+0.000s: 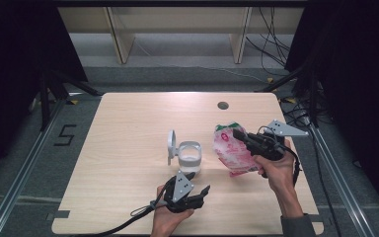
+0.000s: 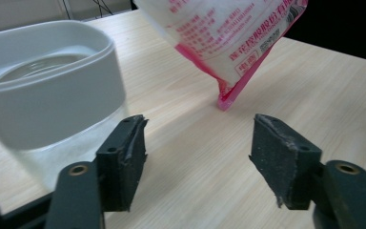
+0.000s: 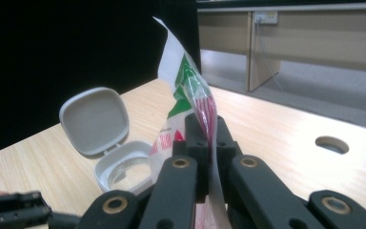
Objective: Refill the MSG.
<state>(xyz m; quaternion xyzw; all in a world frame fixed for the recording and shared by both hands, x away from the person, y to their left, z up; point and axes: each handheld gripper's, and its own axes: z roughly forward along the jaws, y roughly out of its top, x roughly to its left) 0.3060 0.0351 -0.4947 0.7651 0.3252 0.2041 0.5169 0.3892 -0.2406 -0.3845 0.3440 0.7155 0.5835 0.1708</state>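
The table (image 1: 128, 148) bears everything. On it, just ahead and left of the left gripper (image 1: 197, 193), stands the clear container (image 1: 189, 157), its hinged lid (image 1: 170, 146) flipped up. That gripper's 2 jaws gape wide with nothing between them. The right gripper (image 3: 205, 138) is clamped tight on the pink bag (image 1: 233, 150), whose lower corner touches the wood. Best lift the bag clear, bring its open top over the container's mouth, and let the free gripper steady the container before tipping.
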